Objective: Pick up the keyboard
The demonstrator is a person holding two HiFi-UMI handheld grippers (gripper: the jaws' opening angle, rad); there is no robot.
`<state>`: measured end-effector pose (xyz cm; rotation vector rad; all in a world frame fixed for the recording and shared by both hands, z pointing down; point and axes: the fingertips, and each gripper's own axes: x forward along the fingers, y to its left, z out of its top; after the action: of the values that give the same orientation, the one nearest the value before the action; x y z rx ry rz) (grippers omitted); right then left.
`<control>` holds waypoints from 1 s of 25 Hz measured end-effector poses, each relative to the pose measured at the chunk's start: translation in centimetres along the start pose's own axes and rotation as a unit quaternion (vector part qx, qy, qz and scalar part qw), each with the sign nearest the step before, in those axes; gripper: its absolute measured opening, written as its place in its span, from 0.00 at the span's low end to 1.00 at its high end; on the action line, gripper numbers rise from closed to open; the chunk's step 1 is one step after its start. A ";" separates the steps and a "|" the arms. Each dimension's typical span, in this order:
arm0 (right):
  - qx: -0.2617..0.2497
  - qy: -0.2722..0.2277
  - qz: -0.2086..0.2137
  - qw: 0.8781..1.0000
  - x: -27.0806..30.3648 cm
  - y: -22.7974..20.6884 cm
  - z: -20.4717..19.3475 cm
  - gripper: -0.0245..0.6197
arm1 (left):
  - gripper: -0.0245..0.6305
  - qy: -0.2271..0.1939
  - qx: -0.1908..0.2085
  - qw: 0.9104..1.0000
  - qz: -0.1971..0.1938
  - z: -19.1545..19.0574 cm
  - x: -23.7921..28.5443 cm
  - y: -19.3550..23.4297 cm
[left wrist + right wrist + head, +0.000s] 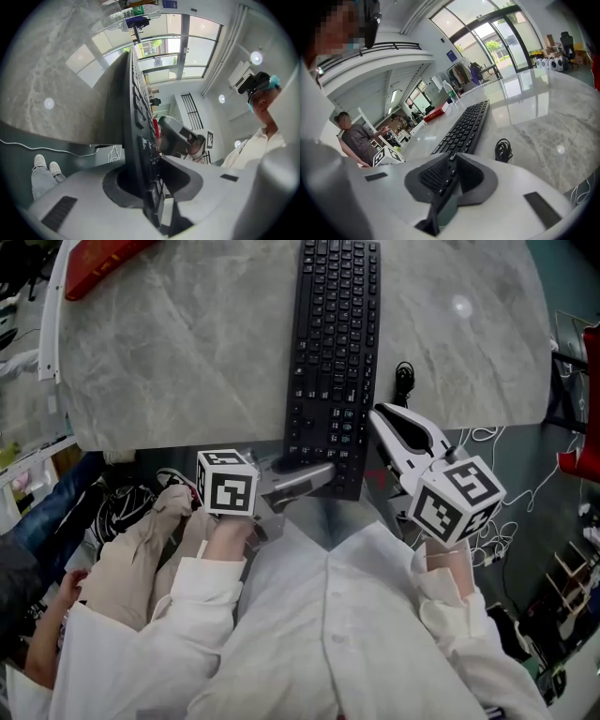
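Your left gripper point(314, 476) and right gripper point(380, 423) are each clamped on a near corner of the black keyboard point(333, 343). It lies lengthwise on the marble table point(169, 352), its near end overhanging. Lift unevenly and it may twist loose. Farther out, its coiled cable point(404, 381) could snag.
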<state>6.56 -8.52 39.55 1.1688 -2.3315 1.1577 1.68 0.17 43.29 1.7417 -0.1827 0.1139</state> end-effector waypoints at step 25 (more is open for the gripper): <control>0.184 -0.019 0.094 0.978 3.4 -2.7 2.4 0.40 | 0.21 0.000 -0.015 1.000 -0.024 0.7 -0.6 -1.8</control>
<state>6.67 -13.15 41.34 1.1040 -2.3627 1.7059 1.40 -0.21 41.30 1.7155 -0.1405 0.0761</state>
